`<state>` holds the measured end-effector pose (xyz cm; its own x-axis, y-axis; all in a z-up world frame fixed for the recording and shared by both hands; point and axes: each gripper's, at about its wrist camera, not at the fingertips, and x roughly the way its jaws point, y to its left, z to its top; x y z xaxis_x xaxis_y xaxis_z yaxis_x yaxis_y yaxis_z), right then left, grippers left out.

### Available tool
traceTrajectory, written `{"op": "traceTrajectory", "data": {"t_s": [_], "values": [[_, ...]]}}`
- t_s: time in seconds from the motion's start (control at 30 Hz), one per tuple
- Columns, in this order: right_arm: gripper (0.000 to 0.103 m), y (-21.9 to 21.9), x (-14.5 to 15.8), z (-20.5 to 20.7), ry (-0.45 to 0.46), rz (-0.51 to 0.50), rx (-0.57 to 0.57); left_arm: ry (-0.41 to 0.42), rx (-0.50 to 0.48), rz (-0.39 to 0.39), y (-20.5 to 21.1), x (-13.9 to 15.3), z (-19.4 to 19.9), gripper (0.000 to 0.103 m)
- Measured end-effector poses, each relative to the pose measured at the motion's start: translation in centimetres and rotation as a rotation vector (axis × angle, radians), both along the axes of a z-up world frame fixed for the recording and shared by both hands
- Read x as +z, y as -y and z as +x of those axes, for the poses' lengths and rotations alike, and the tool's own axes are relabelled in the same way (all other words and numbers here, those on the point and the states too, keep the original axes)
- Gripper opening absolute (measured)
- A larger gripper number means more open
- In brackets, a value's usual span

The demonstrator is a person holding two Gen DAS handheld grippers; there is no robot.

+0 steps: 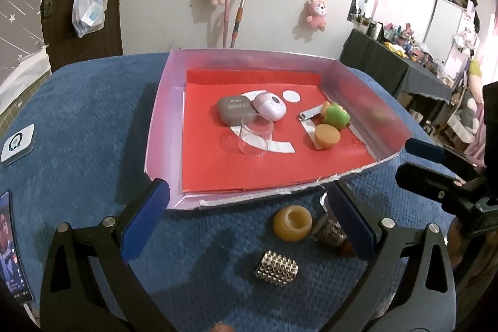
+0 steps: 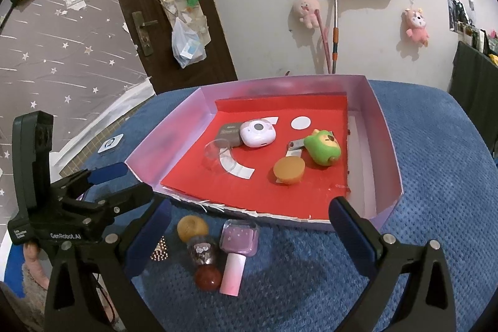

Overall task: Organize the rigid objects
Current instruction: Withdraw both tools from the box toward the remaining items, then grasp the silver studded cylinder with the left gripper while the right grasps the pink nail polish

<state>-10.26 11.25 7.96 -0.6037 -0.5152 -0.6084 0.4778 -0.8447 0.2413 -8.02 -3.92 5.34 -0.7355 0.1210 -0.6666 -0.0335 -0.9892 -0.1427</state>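
Both grippers hang over the blue cloth [image 1: 93, 114] with their fingers spread wide and nothing between them. Just beyond the left gripper [image 1: 249, 220] sits the shallow tray [image 1: 162, 120] with the red floor, holding a grey case [image 1: 233, 111], a pink toy camera [image 1: 270, 106], a clear cup [image 1: 253, 139] on its side, a green toy [image 1: 335, 115] and an orange disc [image 1: 326, 135]. Between its fingers, on the cloth, lie a yellow ring [image 1: 292, 222] and a studded cylinder [image 1: 276, 268]. Near the right gripper [image 2: 249, 234] (towards its left finger) lie a glittery bottle [image 2: 204, 262] and a pink bottle [image 2: 236, 251].

left gripper [image 1: 246, 218] spread wide, right gripper [image 2: 250, 231] likewise
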Motion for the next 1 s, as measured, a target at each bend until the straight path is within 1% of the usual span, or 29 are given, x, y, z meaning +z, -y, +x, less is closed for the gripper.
{"op": "traceTrajectory", "data": {"t_s": [0.07, 0.13, 0.27, 0.37, 0.53, 0.6, 0.63, 1.0], "values": [[0.102, 0.0, -0.1, 0.3, 0.000, 0.005, 0.003, 0.007, 0.010, -0.013, -0.1, -0.2, 0.1, 0.103], [0.096, 0.1, -0.1, 0.6, -0.002, 0.012, 0.006, 0.020, 0.024, -0.018, -0.2, -0.4, 0.2, 0.103], [0.091, 0.3, -0.3, 0.8, 0.004, 0.022, 0.017, 0.028, 0.022, 0.008, 0.1, -0.6, 0.4, 0.103], [0.083, 0.5, -0.5, 1.0, 0.008, 0.023, 0.023, 0.032, 0.022, 0.012, 0.2, -0.8, 0.6, 0.103], [0.066, 0.5, -1.1, 1.1, 0.028, 0.022, 0.024, 0.037, 0.009, 0.013, -0.1, -1.2, 1.0, 0.103], [0.062, 0.5, -1.2, 1.1, 0.035, 0.022, 0.023, 0.036, 0.009, 0.021, -0.1, -1.3, 1.2, 0.103], [0.060, 0.4, -1.4, 1.0, 0.041, 0.020, 0.022, 0.036, 0.009, 0.024, 0.0, -1.4, 1.2, 0.103], [0.059, 0.6, -2.7, 0.9, 0.080, 0.012, 0.021, 0.044, 0.004, 0.039, -0.2, -1.9, 2.1, 0.101]]}}
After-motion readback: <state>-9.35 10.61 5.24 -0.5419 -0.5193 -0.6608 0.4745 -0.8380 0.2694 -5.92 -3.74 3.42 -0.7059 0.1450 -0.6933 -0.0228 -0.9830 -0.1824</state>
